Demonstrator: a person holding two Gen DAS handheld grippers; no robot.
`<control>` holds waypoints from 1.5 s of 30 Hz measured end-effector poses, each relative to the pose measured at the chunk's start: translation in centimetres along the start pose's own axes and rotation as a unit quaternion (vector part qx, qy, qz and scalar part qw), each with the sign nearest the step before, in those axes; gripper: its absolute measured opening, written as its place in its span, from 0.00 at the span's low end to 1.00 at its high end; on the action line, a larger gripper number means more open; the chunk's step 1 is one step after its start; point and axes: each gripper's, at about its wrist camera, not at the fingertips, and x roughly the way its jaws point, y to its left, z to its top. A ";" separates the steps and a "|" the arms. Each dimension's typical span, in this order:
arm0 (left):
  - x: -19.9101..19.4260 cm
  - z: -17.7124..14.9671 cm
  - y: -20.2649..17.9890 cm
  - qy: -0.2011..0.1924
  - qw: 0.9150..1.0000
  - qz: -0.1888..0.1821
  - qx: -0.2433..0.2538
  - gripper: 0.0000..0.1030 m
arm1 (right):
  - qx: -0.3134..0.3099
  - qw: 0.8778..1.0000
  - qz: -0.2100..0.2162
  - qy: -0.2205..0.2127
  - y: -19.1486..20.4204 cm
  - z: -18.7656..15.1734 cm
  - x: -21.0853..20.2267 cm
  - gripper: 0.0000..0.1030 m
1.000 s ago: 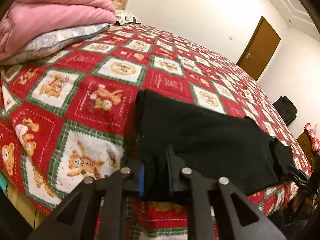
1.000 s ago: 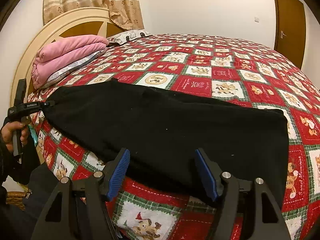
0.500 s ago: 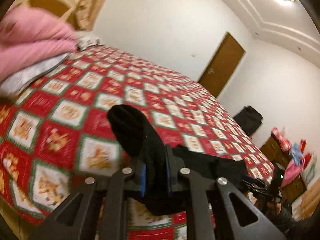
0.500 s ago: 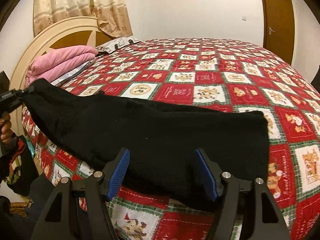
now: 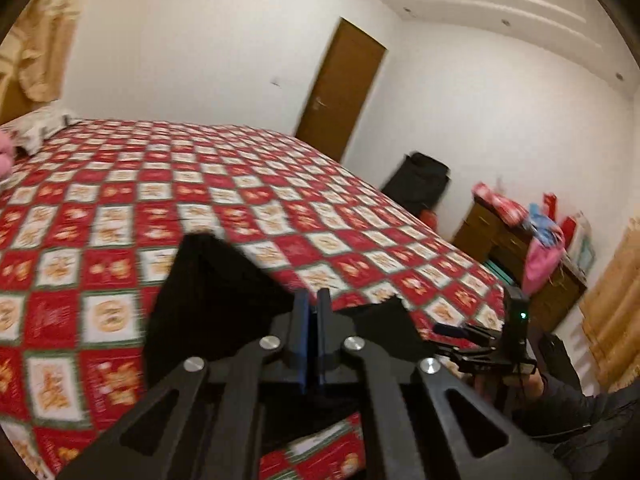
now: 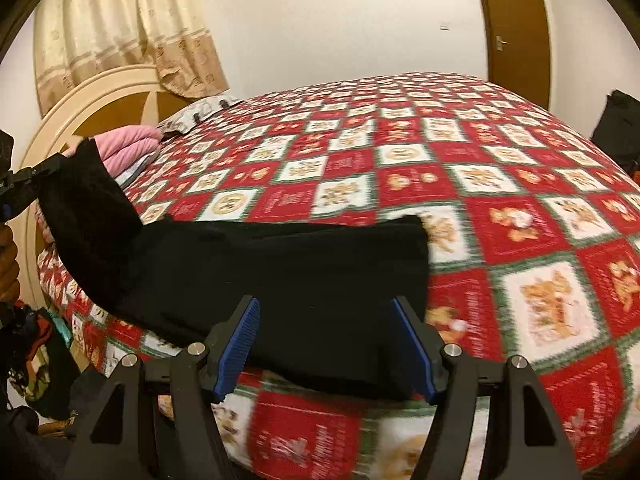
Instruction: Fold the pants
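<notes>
The left wrist camera sits just behind the left gripper (image 5: 313, 312) and looks along it, tilted down across the bed (image 5: 120, 200) from its near edge, toward the door (image 5: 340, 92) at 12 o'clock and a dresser (image 5: 516, 248) at 3 o'clock. The view is rolled, so the room leans.

The right wrist camera sits just behind the right gripper (image 6: 326, 336), close over the bed's near edge, pitched down more steeply, with the headboard (image 6: 80, 104) and curtain (image 6: 120, 28) at 10 o'clock and the same door at 1 o'clock.

Both views share the quilt, the black pants (image 6: 280, 272), the pillow and the door. Each also catches the other gripper: at 4 o'clock in the left view, at 9 o'clock in the right.
</notes>
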 end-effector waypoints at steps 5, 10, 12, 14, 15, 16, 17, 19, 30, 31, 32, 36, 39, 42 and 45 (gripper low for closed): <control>4.2 -0.1 -4.4 0.048 0.998 -0.015 0.047 0.03 | 0.047 0.999 -0.020 -0.011 -3.5 -0.4 -0.9 0.66; 5.8 -0.7 -4.7 0.058 0.997 -0.006 0.047 0.03 | 0.064 0.998 0.000 -0.013 -4.7 -0.7 -0.9 0.66; 5.0 -1.0 -4.0 0.053 0.997 0.020 0.056 0.03 | 0.054 0.998 0.034 -0.015 -4.0 -0.6 -1.0 0.72; 4.0 -1.6 -2.4 0.052 0.997 0.038 0.044 0.03 | 0.047 0.996 0.081 -0.006 -2.8 -0.4 -0.8 0.74; 3.8 -1.8 -1.7 0.055 0.996 0.050 0.041 0.03 | 0.038 0.994 0.099 0.001 -2.0 -0.2 -0.7 0.74; 3.4 -2.4 -0.6 0.058 0.996 0.064 0.035 0.03 | 0.026 0.994 0.109 0.004 -1.2 -0.1 -0.5 0.74; 3.2 -2.8 0.1 0.061 0.995 0.074 0.031 0.03 | 0.004 0.993 0.119 0.008 0.1 0.3 -0.2 0.74; 2.5 -4.1 1.8 0.067 0.992 0.106 0.023 0.03 | -0.028 0.990 0.138 0.014 2.5 0.9 0.6 0.74; 1.3 -11.5 3.3 0.113 0.985 0.123 0.053 0.04 | -0.130 0.968 0.189 0.103 13.3 1.0 7.4 0.55; 1.7 -11.9 2.9 0.119 0.985 0.109 0.060 0.05 | -0.134 0.968 0.186 0.101 13.5 0.9 7.4 0.53; 2.1 -12.3 2.3 0.124 0.985 0.097 0.069 0.06 | -0.140 0.968 0.184 0.101 13.9 1.0 7.8 0.52; 4.0 -13.0 0.2 0.139 0.982 0.068 0.107 0.15 | -0.128 0.968 0.186 0.112 14.1 1.8 8.6 0.52; 3.7 -12.5 0.8 0.130 0.984 0.076 0.098 0.30 | -0.112 0.962 0.221 0.112 14.1 2.6 8.2 0.52; 2.5 -11.7 2.8 0.109 0.986 0.104 0.073 0.45 | -0.117 0.956 0.236 0.132 15.2 2.7 8.4 0.52; 0.7 -11.0 5.0 0.082 0.988 0.122 0.037 0.55 | -0.131 0.948 0.238 0.162 16.6 1.8 9.1 0.51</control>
